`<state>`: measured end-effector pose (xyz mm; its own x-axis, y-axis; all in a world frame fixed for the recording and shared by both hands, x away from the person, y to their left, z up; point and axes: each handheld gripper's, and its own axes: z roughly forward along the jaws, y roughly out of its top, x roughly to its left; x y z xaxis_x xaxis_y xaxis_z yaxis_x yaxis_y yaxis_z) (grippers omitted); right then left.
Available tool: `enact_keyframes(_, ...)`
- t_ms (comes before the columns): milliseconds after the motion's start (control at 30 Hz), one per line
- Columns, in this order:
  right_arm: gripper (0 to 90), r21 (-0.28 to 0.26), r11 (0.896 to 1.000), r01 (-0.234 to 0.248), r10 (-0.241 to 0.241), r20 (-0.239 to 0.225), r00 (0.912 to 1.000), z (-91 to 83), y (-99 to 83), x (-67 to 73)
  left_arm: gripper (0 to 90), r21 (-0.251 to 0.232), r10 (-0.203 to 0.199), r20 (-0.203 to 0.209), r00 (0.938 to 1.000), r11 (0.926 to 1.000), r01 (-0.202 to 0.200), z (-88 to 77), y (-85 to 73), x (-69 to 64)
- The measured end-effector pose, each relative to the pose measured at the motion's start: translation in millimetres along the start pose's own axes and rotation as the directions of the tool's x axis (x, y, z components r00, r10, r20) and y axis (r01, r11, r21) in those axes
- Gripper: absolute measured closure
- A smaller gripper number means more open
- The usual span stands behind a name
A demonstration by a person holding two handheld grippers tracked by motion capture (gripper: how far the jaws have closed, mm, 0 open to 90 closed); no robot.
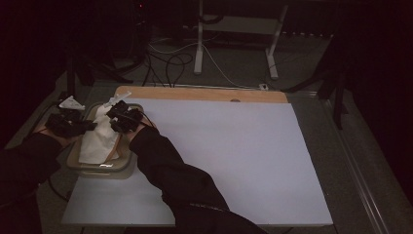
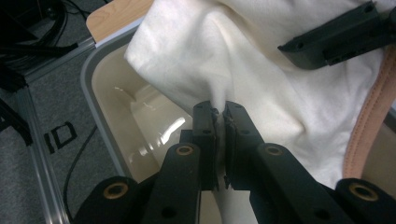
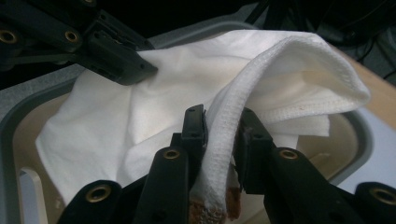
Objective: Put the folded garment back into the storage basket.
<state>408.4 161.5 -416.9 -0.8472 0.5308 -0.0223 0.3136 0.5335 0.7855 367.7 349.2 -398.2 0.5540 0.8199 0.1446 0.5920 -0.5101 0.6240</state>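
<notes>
The white cloth lay in and over a shallow tub with a grey rim, which stood at the left edge of the counter. The counter carried a pale sheet, with a strip of bare wood showing along its far edge. In the high view the cloth hung from both tools down into the tub, one end bunched between them.

The left tool was closed on a thin fold of the cloth; in the left gripper view its two black jaws stood almost together with the fabric pinched between their tips. Beneath them the cream inner wall of the tub showed bare and glossy. A pinkish hem ran along the cloth at the right of that view.

The right tool was closed on a thick ribbed edge of the cloth, the rolled band filling the gap between its jaws. Brownish marks showed low on that band. In the high view the right tool sat above the far part of the tub and the left tool just beside the tub's left rim. Dark sleeves covered both forearms.
</notes>
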Motion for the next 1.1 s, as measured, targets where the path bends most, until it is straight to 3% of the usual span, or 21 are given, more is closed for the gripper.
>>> enact_keyframes(167, 72.2, 0.023, 1.000, 0.001, -0.001, 0.002, 1.0000, 5.6, -4.1, -0.8, 85.8, 0.019, -0.002, 0.006, 1.0000, 0.9998, 0.002, 4.5, 0.0, 0.3)
enact_keyframes(200, 64.1, 0.032, 0.999, -0.003, 0.003, -0.005, 1.0000, 7.1, -5.3, -1.5, 83.9, 0.025, -0.006, 0.004, 1.0000, 0.9997, 0.006, 7.1, -1.0, 0.8)
enact_keyframes(267, 45.0, 0.084, 0.996, -0.032, 0.035, -0.037, 0.9987, 14.0, -9.3, -5.3, 65.7, 0.035, -0.014, -0.026, 0.9996, 0.9993, 0.015, 12.8, -3.7, 1.7)
enact_keyframes(333, 33.4, 0.094, 0.995, -0.029, 0.031, -0.021, 0.9993, 15.0, -12.9, -8.1, 55.7, 0.040, -0.022, -0.023, 0.9995, 0.9990, 0.022, 15.7, -5.4, 1.5)
enact_keyframes(400, 24.1, 0.099, 0.994, -0.056, 0.059, -0.022, 0.9980, 13.6, -14.5, -12.4, 48.4, 0.056, -0.025, -0.028, 0.9993, 0.9981, 0.026, 17.0, -5.6, 1.0)
enact_keyframes(433, 21.4, 0.097, 0.994, -0.042, 0.045, -0.025, 0.9987, 12.2, -14.5, -13.6, 45.7, 0.054, -0.029, -0.018, 0.9994, 0.9981, 0.030, 17.0, -5.5, 0.6)
enact_keyframes(633, 13.8, 0.036, 0.999, -0.033, 0.033, -0.020, 0.9992, -4.1, -11.2, -20.5, 36.0, 0.046, -0.033, 0.006, 0.9994, 0.9984, 0.033, 14.3, -3.0, -2.3)
enact_keyframes(867, 13.2, 0.017, 1.000, -0.020, 0.020, -0.033, 0.9993, -12.8, -12.5, -20.8, 26.6, 0.036, -0.037, 0.036, 0.9987, 0.9987, 0.036, 12.1, -0.4, -7.9)
enact_keyframes(1100, 13.1, 0.000, 1.000, -0.004, 0.004, -0.043, 0.9990, -22.6, -13.8, -22.7, 15.3, 0.020, -0.029, 0.099, 0.9947, 0.9994, 0.027, 9.1, 3.2, -10.8)
